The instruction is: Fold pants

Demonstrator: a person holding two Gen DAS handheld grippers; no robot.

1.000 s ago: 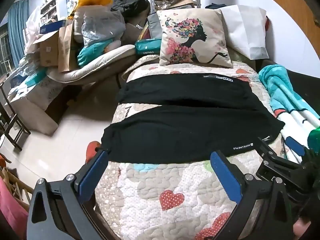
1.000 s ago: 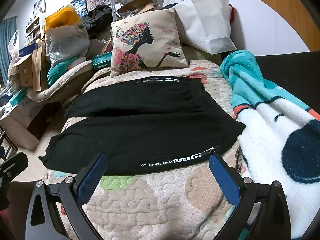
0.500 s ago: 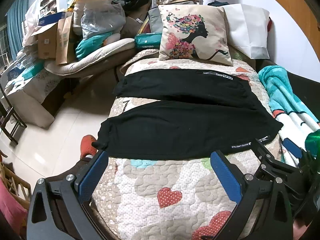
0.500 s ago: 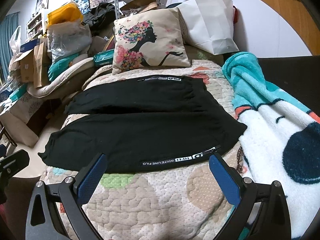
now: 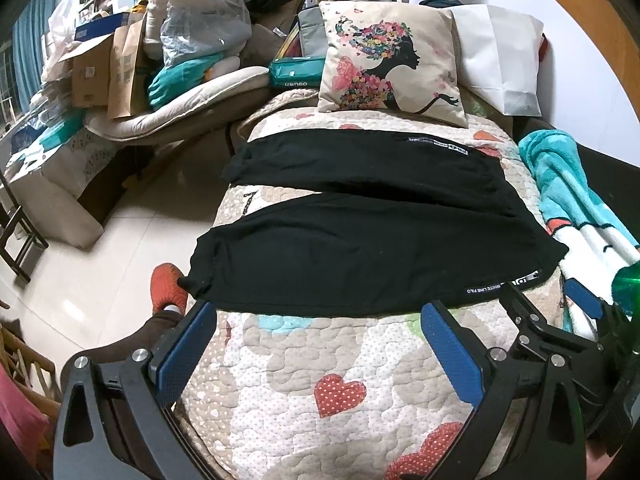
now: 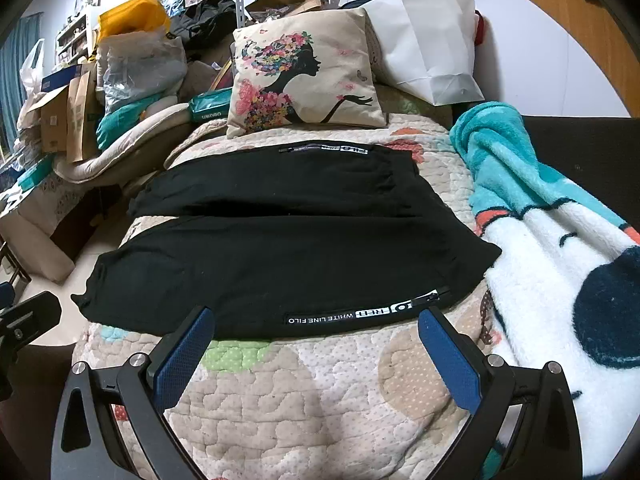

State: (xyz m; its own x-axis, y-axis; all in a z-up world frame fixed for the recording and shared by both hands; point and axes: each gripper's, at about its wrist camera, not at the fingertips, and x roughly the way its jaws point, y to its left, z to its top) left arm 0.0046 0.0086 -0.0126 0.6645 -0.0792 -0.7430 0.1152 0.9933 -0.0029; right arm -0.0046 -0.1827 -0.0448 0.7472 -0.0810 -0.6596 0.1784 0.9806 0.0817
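Black pants (image 5: 372, 252) lie flat across a quilted bed, waist to the right, both legs spread apart and pointing left; they also show in the right wrist view (image 6: 288, 256). My left gripper (image 5: 320, 316) is open and empty, just short of the near leg's lower edge. My right gripper (image 6: 316, 320) is open and empty, at the near edge by the white-lettered side stripe (image 6: 360, 314). The right gripper's fingers (image 5: 532, 312) show at the right of the left wrist view, near the waist corner.
A patterned pillow (image 5: 392, 64) and a white paper bag (image 5: 500, 60) stand at the bed's head. A teal and white fleece blanket (image 6: 560, 260) lies along the right. Piled boxes and bags (image 5: 140, 60) fill the left. A person's red shoe (image 5: 168, 284) is on the floor.
Both grippers have moved slightly forward toward the near pant leg. The pants have not moved.
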